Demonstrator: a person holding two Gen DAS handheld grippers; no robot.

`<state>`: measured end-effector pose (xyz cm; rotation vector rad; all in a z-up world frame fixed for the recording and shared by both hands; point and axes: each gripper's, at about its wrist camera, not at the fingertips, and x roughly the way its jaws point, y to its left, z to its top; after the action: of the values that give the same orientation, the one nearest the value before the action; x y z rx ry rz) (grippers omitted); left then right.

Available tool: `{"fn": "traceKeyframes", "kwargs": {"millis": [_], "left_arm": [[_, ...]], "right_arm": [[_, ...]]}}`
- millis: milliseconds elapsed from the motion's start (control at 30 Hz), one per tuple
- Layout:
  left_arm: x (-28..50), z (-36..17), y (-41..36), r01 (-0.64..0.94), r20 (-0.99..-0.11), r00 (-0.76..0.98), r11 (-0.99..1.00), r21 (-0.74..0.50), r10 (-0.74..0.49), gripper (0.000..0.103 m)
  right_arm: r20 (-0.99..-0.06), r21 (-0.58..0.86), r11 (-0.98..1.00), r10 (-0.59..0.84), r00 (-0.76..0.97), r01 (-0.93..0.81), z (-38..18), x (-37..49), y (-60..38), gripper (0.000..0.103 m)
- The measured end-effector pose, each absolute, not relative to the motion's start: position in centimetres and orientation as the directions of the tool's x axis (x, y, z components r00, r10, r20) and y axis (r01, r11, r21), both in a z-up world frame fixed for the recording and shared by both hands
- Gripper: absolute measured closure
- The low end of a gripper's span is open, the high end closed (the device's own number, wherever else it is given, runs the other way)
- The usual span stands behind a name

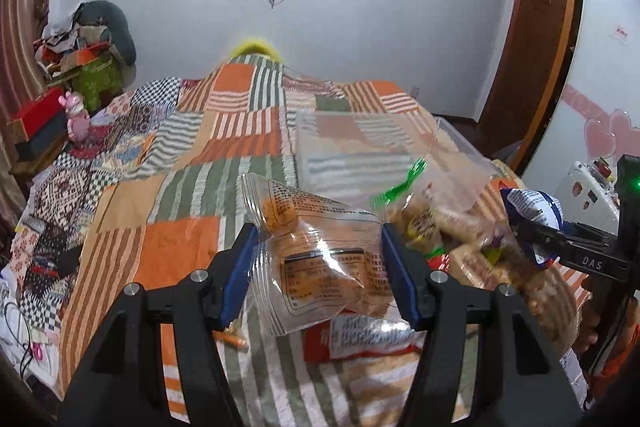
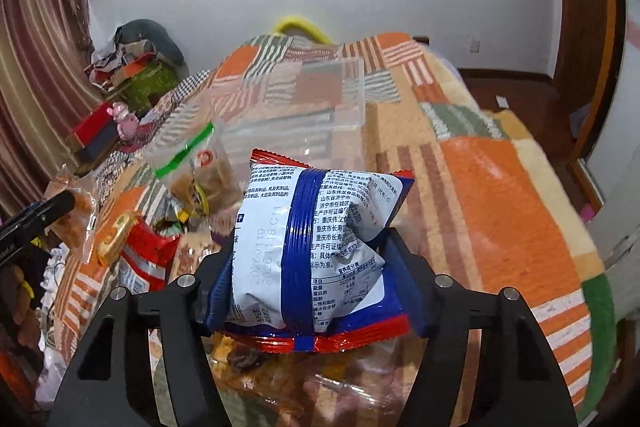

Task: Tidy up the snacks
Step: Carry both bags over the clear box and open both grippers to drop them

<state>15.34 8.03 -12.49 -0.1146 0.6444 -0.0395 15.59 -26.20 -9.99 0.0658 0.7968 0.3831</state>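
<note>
My left gripper (image 1: 319, 233) is shut on a clear snack packet (image 1: 320, 259) with orange print, held up above the patchwork bed cover (image 1: 192, 147). My right gripper (image 2: 308, 251) is shut on a puffy white-and-blue packet (image 2: 316, 239) with red ends; the left wrist view shows that packet (image 1: 534, 205) at the right. A clear plastic box (image 1: 360, 147) (image 2: 304, 99) lies on the bed beyond both grippers. Beside it stands a zip bag with a green seal (image 1: 416, 183) (image 2: 188, 151), holding brown snacks.
More snack packets lie heaped under and between the grippers, among them a red one (image 1: 360, 339) (image 2: 144, 259). A pink toy (image 1: 76, 115) and a red box (image 1: 36, 119) sit left of the bed. A wooden door (image 1: 532, 47) is at the right.
</note>
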Motion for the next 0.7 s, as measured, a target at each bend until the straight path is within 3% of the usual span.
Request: {"fn": "traceKeyframes", "kwargs": {"millis": [700], "left_arm": [[23.4,-9.3,4.1,0.087,-0.535,0.834,0.99,-0.11,-0.132,0.042]], "right_arm": [[-0.572,0.149,0.923,0.372,0.731,-0.354,-5.7,20.3,-23.9,0.039]]}}
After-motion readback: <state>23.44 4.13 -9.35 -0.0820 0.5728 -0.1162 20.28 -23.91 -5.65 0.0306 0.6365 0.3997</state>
